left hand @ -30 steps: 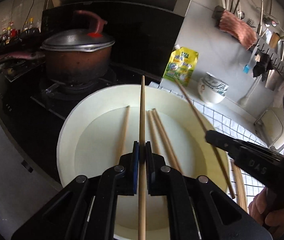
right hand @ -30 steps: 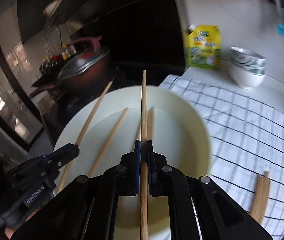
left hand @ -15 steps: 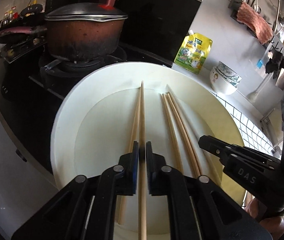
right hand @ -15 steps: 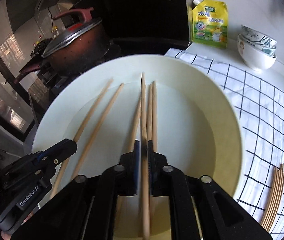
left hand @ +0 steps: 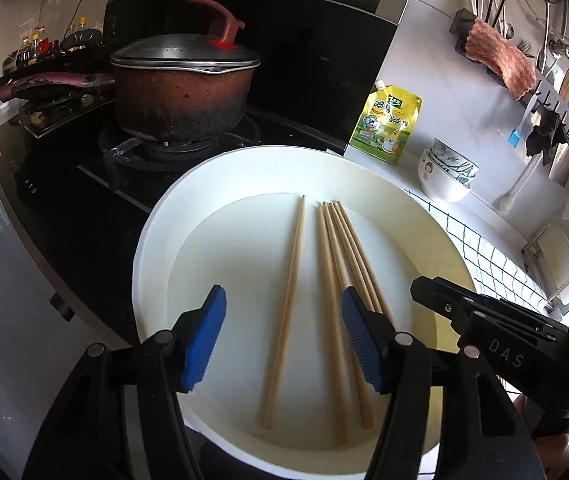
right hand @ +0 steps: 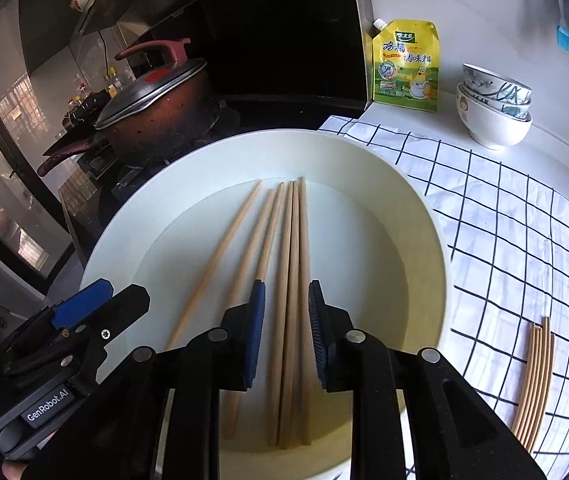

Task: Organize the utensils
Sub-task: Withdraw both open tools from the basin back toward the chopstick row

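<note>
Chopsticks (left hand: 290, 280) flat — both tools agape

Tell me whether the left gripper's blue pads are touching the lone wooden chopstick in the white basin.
Apart. The left wrist view shows the left gripper open, white basin floor visible between each blue pad and the lone chopstick.

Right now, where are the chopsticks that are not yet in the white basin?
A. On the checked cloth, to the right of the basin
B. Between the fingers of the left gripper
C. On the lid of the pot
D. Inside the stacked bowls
A: in the right wrist view a small bundle of chopsticks lies on the checked cloth, apart from the white basin; the left gripper is open and holds nothing.
</note>
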{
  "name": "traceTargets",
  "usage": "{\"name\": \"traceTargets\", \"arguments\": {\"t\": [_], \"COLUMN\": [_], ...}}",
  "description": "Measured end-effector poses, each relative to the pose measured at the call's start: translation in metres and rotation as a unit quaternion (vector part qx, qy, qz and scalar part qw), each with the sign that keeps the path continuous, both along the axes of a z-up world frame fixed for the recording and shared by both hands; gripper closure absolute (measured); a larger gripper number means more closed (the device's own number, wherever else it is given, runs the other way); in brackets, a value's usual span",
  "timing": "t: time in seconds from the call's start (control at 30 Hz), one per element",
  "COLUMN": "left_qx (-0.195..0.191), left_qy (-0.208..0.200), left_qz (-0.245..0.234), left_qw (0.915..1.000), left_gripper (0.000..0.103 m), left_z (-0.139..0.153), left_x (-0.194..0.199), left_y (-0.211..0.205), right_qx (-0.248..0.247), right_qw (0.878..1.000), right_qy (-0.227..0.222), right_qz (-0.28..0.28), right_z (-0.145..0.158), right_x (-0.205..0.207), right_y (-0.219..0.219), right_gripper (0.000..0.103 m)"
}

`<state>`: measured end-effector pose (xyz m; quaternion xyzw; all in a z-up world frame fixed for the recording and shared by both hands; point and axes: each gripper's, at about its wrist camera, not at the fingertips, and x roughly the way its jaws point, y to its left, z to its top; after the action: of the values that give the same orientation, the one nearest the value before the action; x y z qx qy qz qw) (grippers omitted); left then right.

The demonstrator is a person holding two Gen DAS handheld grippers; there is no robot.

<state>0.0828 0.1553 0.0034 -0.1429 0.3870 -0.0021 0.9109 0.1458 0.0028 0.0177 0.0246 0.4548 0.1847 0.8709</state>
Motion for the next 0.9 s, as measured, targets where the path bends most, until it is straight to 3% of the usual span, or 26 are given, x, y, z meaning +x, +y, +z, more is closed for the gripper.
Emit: {"name": "traceTargets", "arguments": {"t": [0.43,0.9], "left_qx": [-0.001,0.009], "left_qy": [-0.007,-0.014], "left_qz": [-0.024,-0.082], "left_qw": [0.9997,0.9965], "left_gripper": [0.044,0.04], "left_z": [0.011,0.017], "left_x": [-0.021,-0.049], "left_y": [-0.026,-0.088], "right_qx": [0.008,0.005], "right_qw": [0.999,0.996], "right_qy": [-0.027,-0.041], "right_qz": [-0.025,-0.077], "right_z": [0.022,0.029], "right_x": [-0.033,-0.075], "right_y": [-0.034,-0.108], "right_gripper": [0.076,0.072]}}
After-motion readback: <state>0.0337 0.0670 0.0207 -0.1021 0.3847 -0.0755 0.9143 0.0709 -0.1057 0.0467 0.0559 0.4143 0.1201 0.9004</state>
